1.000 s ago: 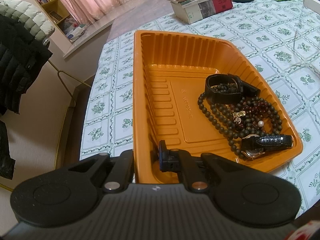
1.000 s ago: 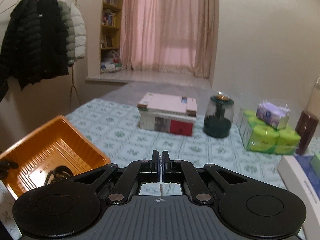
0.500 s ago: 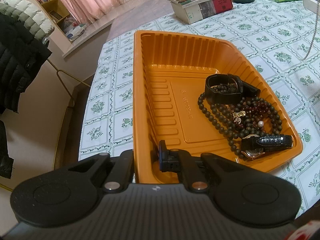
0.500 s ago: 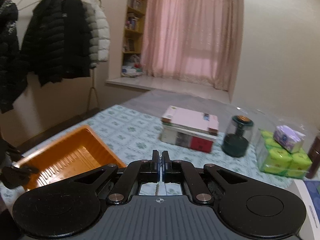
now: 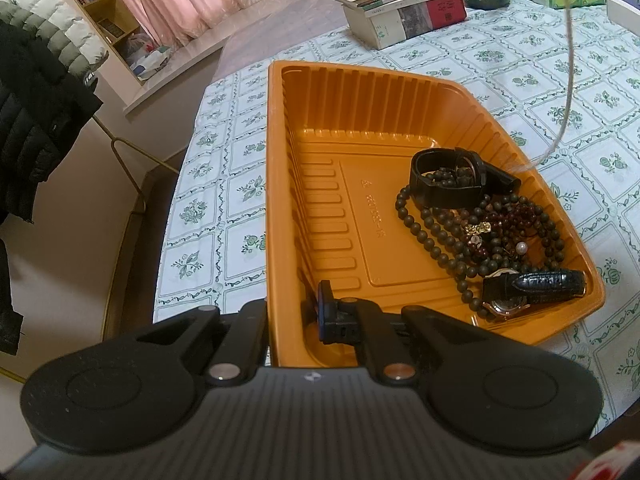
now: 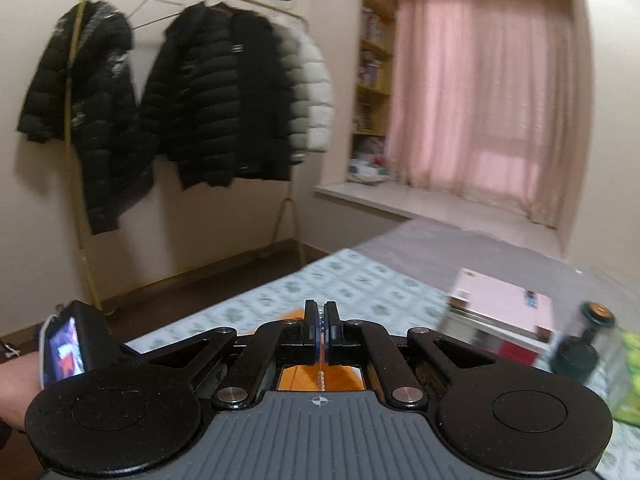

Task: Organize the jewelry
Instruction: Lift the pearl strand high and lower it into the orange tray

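Pinching the near wall of the ribbed orange plastic tray, left tool, right tool pressed together on a thin pale bead chain dangling over tray w/ dark bead necklaces, black-strap watches, on floral-cloth bench.

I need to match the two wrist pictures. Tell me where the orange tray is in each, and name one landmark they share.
Left wrist: the orange tray fills the centre, its near wall pinched by the left gripper.
Right wrist: the tray shows only as orange slivers, low centre, through the gap under the right gripper, which pinches a thin chain.
Shared landmark: the stack of books on the tablecloth.
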